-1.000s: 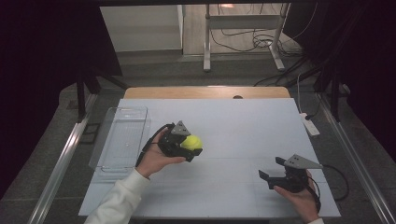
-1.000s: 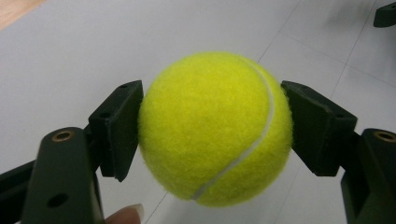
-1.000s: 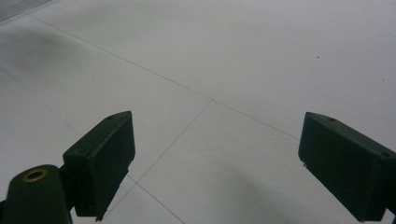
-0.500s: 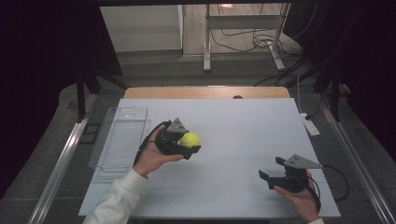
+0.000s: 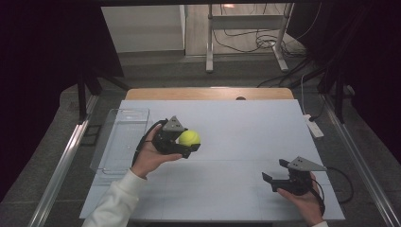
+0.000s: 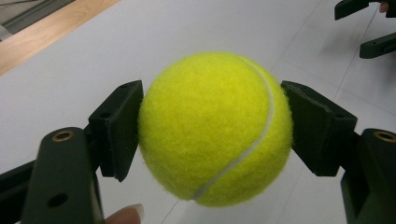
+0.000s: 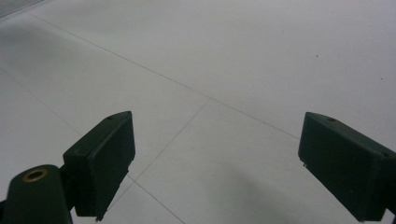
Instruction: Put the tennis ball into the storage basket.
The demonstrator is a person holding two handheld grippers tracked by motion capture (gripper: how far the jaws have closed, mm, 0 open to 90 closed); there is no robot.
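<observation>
A yellow tennis ball (image 5: 189,137) is held above the white table (image 5: 236,123), left of its middle, with my left gripper (image 5: 191,143) shut on it. In the left gripper view the two black pads (image 6: 119,128) press on the ball (image 6: 215,128) from either side. A fingertip shows at that view's bottom edge. My right gripper (image 5: 273,169) rests low near the table's front right, jaws open and pointing left. In the right gripper view its fingers (image 7: 105,156) stand wide apart over bare table.
A clear plastic tray (image 5: 120,137) lies at the table's left edge, just left of my left hand. A white power strip (image 5: 313,126) hangs off the right edge. A wooden strip (image 5: 208,93) runs along the far edge. My right gripper (image 6: 369,25) appears top right in the left gripper view.
My left hand has carried the ball a little away from me and slightly left. The right gripper has stayed where it was.
</observation>
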